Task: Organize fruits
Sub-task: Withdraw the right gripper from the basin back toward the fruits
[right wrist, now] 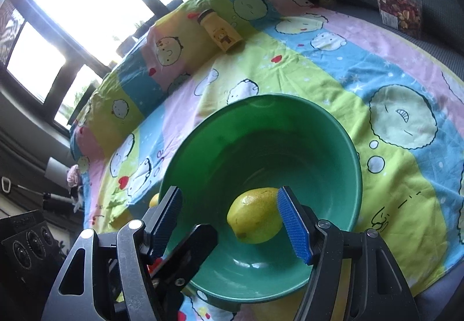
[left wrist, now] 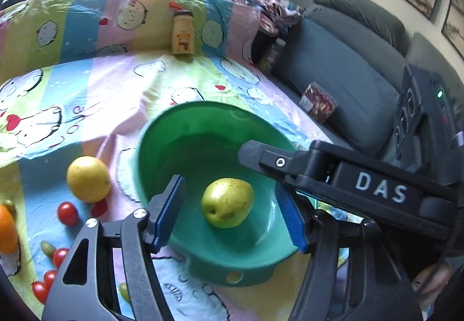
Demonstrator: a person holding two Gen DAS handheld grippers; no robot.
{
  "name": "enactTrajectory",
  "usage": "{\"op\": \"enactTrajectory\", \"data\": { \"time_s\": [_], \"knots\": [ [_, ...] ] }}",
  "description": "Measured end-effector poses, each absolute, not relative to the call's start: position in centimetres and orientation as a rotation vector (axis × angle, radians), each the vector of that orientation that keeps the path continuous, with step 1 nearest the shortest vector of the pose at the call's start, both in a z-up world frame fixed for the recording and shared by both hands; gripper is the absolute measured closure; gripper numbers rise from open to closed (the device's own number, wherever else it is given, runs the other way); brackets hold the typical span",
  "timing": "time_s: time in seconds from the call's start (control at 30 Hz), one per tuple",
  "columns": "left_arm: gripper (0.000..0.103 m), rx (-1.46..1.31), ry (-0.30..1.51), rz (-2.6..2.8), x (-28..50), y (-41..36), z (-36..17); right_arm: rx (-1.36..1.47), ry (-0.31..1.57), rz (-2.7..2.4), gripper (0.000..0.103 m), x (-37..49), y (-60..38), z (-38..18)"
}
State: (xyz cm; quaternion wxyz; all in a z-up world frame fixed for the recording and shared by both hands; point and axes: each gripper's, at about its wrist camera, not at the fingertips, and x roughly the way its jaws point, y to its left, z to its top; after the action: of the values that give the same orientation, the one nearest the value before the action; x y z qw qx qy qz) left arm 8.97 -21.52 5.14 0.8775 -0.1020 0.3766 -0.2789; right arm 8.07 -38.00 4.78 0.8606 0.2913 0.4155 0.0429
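Here the largest thing is the bed sheet (left wrist: 121,94), a soft cotton cloth with pastel stripes and cartoon faces, spread over a couch-like seat and wrinkled near its left edge; it seems to serve as a clean working surface. On its middle stands the green bowl (left wrist: 162,141), smooth hard plastic, round and deep, with a small handle tab with a hole at its near side; I judge it is the collecting place for the fruits. Inside, on the bottom, lies one pear (left wrist: 227,202), yellow-green with brown speckles and matte skin, touching neither gripper. The left gripper (left wrist: 232,205) hangs above the bowl with jaws roughly half open on both sides of the pear, holding nothing. The right gripper (right wrist: 232,222) also reaches over the near rim, jaws about half open and empty, perhaps to steady the bowl. Left of the bowl on the sheet waits a lemon (left wrist: 88,178), round and dimpled; an orange (left wrist: 7,229) lies at the left edge. Smallest are the glossy cherry tomatoes (left wrist: 67,213), scattered near the front left corner, not yet sorted.
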Motion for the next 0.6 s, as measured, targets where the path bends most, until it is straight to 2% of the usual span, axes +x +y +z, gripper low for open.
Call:
{"op": "enactTrajectory", "data": {
  "time_s": [0.3, 0.43, 0.6],
  "knots": [
    [0.028, -0.203, 0.730, -0.387, 5.6, -13.8, 7.1, 0.536, 0.782, 0.191, 0.033, 7.5, -34.3, 6.7],
    [0.025, -0.211, 0.727, -0.297, 4.3, -10.4, 7.3, 0.492, 0.761, 0.260, 0.026, 7.3, -31.7, 7.0],
    [0.021, -0.214, 0.716, -0.207, 2.9, -6.7, 6.2, 0.436, 0.767, 0.319, 0.023, 7.1, -28.5, 6.8]
  ]
}}
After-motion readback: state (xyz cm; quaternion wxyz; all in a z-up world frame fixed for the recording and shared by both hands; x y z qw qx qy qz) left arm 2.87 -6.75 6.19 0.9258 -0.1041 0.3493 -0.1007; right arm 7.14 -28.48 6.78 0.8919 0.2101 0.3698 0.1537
